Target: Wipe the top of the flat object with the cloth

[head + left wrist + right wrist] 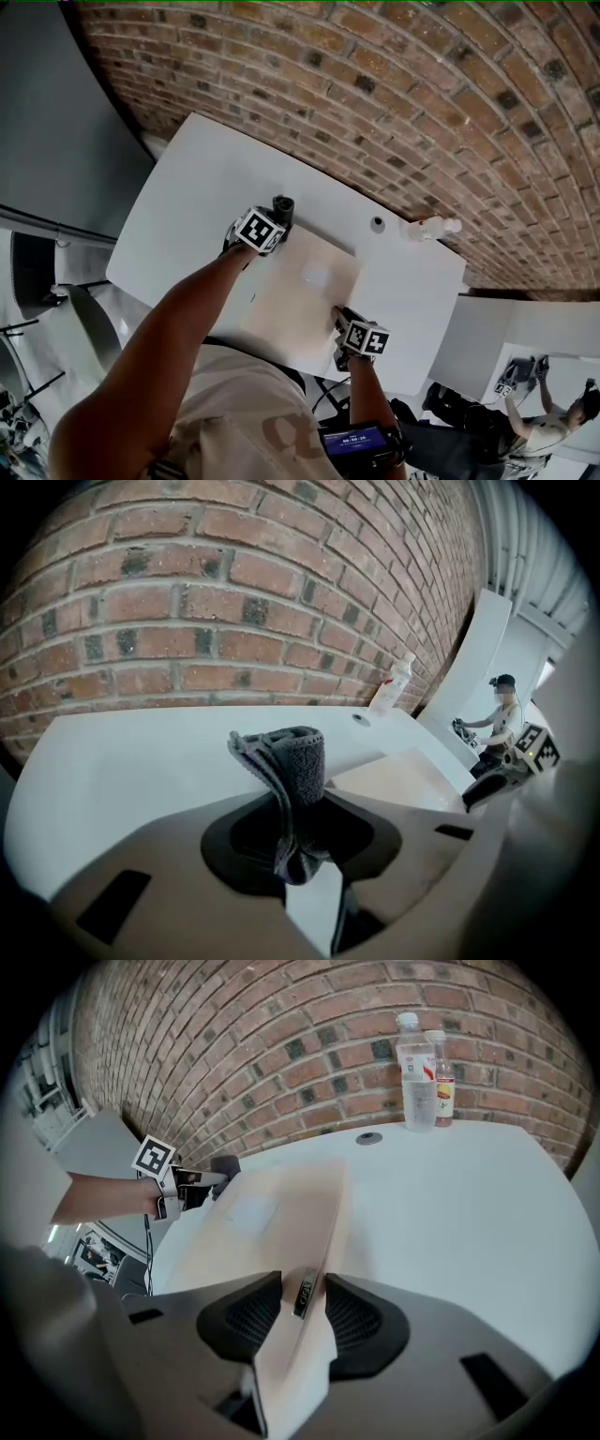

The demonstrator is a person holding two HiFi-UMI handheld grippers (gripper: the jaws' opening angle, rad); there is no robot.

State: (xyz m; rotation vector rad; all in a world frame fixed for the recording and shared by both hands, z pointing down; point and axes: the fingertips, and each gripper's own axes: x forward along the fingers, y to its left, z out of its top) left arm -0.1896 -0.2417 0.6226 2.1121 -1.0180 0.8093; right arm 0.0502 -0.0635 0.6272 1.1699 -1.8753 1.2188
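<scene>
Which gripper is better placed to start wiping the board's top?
Left: the left gripper grips the grey cloth beside the board, at its far corner; the right gripper is clamped on its near edge.

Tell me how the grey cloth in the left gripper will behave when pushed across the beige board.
The cloth is probably floppy: it bunches in folds and curls over past the pinch. Its towel-like pile suggests it would drag, not slide, on the board. It looks light, so wiping likely needs downward pressure.
</scene>
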